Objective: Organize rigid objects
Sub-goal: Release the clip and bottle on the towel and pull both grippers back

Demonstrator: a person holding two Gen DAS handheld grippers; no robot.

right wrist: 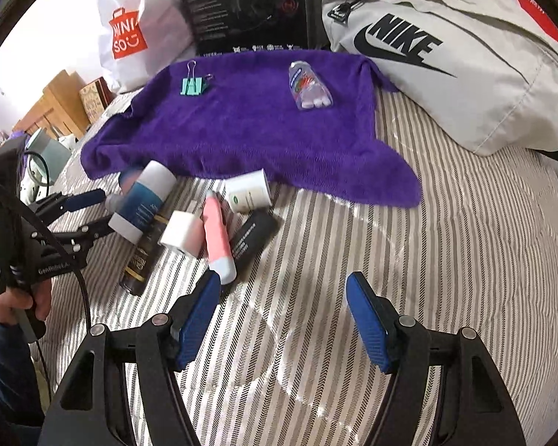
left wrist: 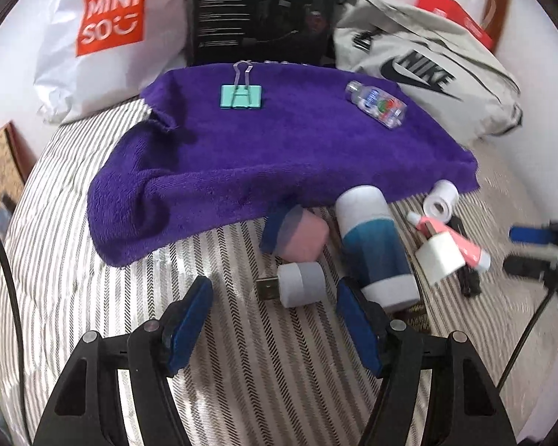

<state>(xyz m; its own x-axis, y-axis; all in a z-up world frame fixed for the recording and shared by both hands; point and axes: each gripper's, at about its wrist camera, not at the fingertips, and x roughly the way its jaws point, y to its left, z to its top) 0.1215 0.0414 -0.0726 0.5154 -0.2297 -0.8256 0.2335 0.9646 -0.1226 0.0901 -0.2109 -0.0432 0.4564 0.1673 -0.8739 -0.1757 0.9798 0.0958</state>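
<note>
left gripper [left wrist: 273, 310] jaws wide, empty | right gripper [right wrist: 282, 306] jaws wide, empty | binder clip [left wrist: 240, 95] on purple towel [left wrist: 241, 156]

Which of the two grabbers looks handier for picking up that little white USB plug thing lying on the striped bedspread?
The left. The white USB plug lies just ahead of the left gripper, roughly between its open fingers. The right gripper hangs open over bare striped bedspread, with the heap of items off to its left.

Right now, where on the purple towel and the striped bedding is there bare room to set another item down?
The purple towel is bare between the binder clip and the small clear bottle, and along its near half. Striped bedding right of the pile is free. It is crowded around the blue-and-white bottle and pink tube.
</note>
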